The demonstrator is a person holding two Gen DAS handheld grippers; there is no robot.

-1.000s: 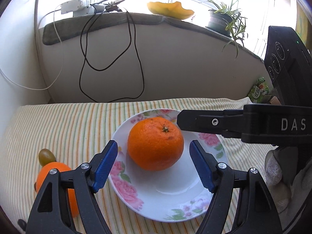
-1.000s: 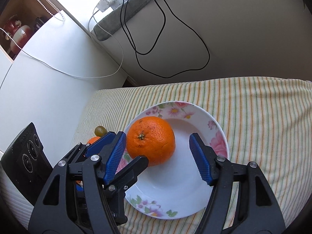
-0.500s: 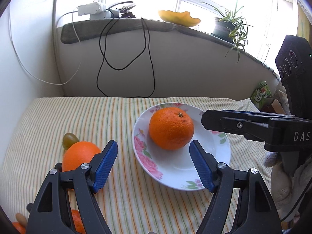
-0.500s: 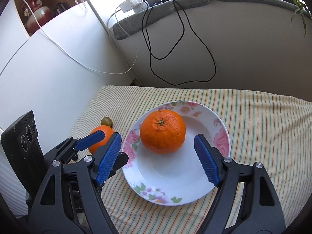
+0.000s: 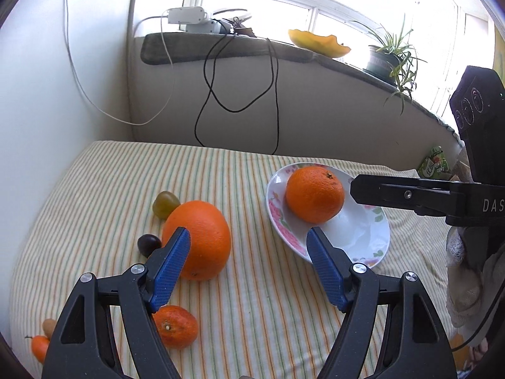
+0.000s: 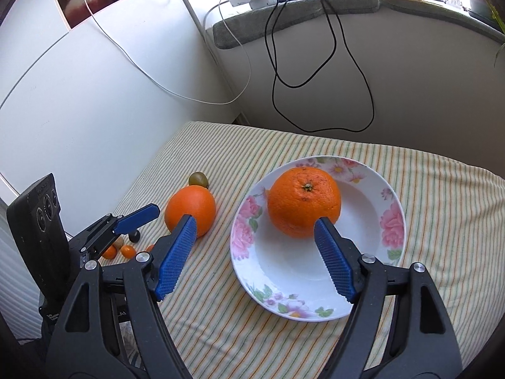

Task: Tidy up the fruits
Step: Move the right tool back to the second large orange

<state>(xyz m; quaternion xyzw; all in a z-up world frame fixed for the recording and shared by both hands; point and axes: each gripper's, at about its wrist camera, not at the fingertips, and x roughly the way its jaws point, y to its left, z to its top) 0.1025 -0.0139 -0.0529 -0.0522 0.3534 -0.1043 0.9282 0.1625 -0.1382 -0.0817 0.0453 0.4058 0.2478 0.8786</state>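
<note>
I have the striped desk [image 6: 426, 195] under both cameras, with the floral plate [image 6: 391, 221] to my right. One orange [image 6: 303, 205] sits in the plate, stem end facing up toward me; being round, it has no clear long axis. A second orange [image 5: 199, 240] lies on the cloth ahead of my left tongs [image 5: 249, 268], which are spread wide and empty. My right tongs [image 6: 255, 259] are wide and empty too. Left to gather, I judge: that orange, a mandarin [image 5: 176, 325], a green grape [image 5: 164, 203], a dark grape [image 5: 148, 243].
</note>
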